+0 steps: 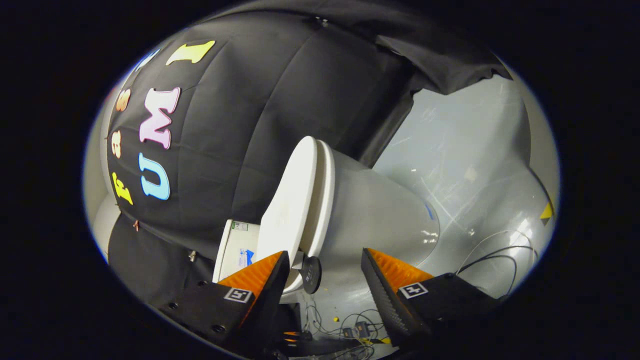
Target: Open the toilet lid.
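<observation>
The booth wall (280,100), a black cloth, takes up the upper left and centre of the frame, and the grey floor (465,150) spreads over the right side. The whole scene appears rolled sideways. The toilet (380,215) lies in the middle of the picture, its white bowl bulging toward the lower right. The toilet lid (290,200) sits shut against the seat (324,200), the two showing as thin white slabs pressed together and running from the centre down toward the lower left. The white tank (237,250) peeks out beside the lid at the lower left, partly behind one finger. The gripper (325,260) is spread wide with nothing between its fingers. The lid's lower end lies just ahead of the fingers, close to the one at lower left; whether it touches cannot be told. A small dark round disc (311,274) hangs in the gap between the fingers, below the seat. Thin cables (495,255) curl on the floor at the lower right.
</observation>
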The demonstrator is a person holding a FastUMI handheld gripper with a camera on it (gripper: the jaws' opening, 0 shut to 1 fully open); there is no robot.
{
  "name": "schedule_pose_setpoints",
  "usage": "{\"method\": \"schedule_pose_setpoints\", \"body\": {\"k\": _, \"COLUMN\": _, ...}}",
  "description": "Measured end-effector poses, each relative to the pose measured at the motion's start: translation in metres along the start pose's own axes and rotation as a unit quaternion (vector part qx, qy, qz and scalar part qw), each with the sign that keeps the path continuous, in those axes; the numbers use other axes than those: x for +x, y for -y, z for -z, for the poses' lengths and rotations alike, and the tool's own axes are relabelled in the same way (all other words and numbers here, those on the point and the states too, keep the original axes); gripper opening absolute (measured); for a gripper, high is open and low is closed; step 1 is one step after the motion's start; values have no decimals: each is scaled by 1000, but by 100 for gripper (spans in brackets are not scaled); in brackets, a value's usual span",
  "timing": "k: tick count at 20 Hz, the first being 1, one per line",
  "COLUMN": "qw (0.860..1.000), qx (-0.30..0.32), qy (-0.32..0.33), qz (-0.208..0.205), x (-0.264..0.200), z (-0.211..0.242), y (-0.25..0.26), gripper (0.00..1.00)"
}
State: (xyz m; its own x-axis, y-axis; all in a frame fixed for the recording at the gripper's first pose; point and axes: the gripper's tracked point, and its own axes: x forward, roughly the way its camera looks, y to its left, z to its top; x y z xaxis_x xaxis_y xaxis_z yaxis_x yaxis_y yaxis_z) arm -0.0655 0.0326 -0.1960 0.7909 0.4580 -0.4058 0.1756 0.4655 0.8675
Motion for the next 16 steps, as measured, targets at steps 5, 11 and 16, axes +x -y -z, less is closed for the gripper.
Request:
{"method": "schedule_pose_setpoints", "body": {"k": 5, "qw": 999, "qx": 47, "qy": -6, "qz": -18, "x": 4, "z": 3, "y": -1, "gripper": 89}}
{"method": "schedule_pose_setpoints", "body": {"k": 11, "qw": 997, "qx": 78, "qy": -10, "qz": -28, "x": 9, "z": 6, "y": -2, "gripper": 48}}
{"method": "schedule_pose_setpoints", "body": {"k": 16, "qw": 995, "qx": 77, "qy": -32, "qz": -58, "x": 14, "z": 21, "y": -18, "gripper": 40}}
